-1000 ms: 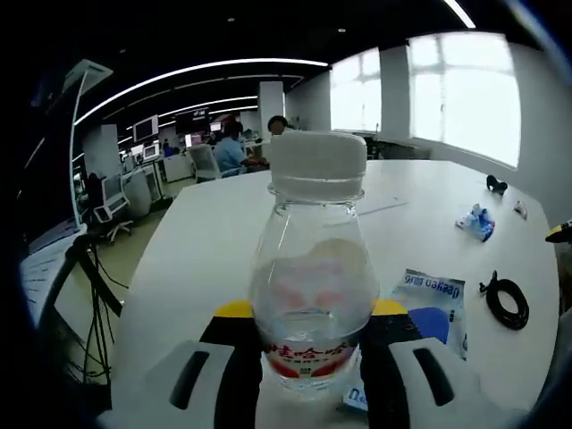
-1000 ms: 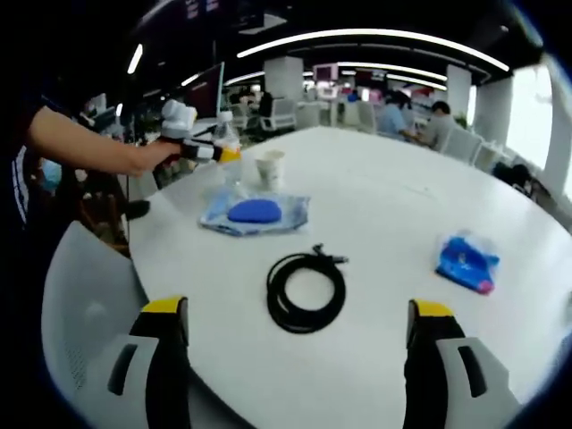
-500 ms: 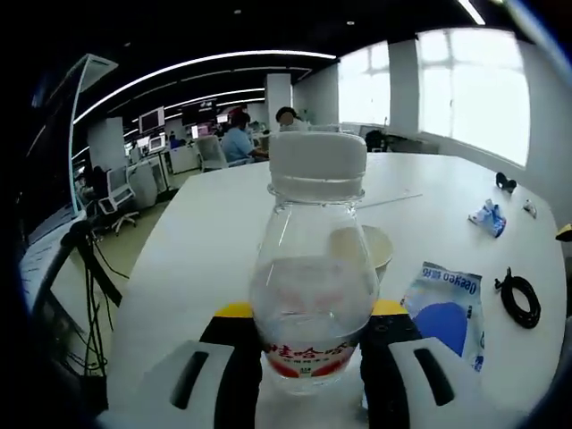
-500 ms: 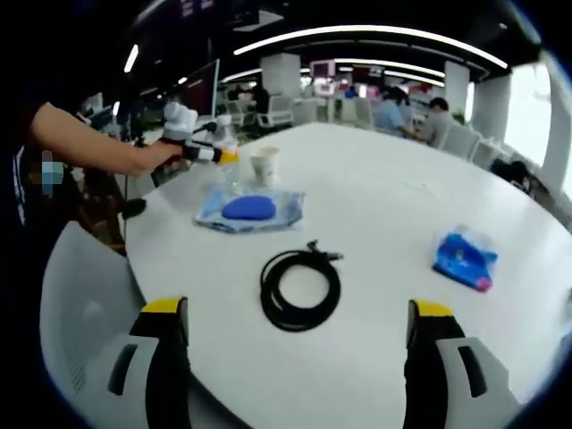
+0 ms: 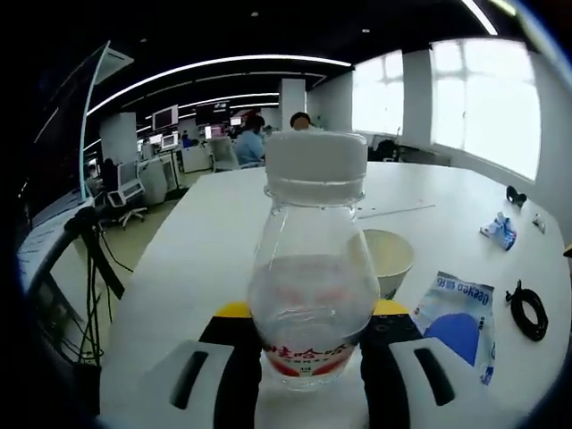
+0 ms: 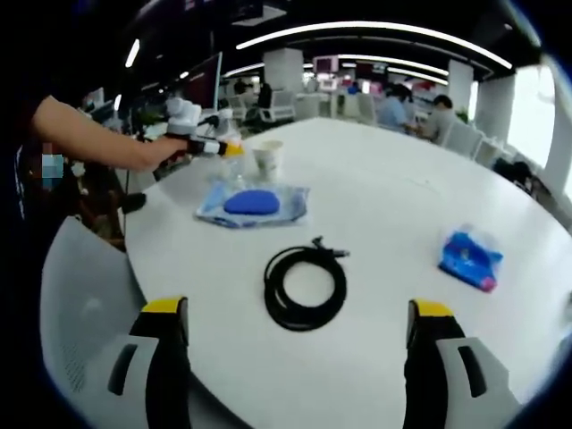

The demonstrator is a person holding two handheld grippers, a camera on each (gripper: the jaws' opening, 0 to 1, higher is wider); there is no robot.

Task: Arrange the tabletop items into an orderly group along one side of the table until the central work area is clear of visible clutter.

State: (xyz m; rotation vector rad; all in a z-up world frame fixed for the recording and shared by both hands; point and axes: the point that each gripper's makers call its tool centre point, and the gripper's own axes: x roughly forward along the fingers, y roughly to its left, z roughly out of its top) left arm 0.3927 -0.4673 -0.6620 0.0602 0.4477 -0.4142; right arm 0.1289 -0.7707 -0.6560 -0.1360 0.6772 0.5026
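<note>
Left gripper (image 5: pixel 308 357) is clamping a clear water bottle (image 5: pixel 313 286) near the white table (image 6: pixel 384 206) edge; paper cup (image 5: pixel 386 259) sitting just behind it, blue packet (image 5: pixel 458 317) beside. Right gripper (image 6: pixel 299 357) is hovering with jaws apart, coiled black cable (image 6: pixel 305 288) lying ahead, blue pouch (image 6: pixel 469 259) well apart.

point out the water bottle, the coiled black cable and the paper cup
water bottle (image 5: pixel 313 295), left gripper view, on its clear body between the jaws
coiled black cable (image 6: pixel 305 286), right gripper view, on the coil's left loop
paper cup (image 6: pixel 266 157), right gripper view, on its side wall
</note>
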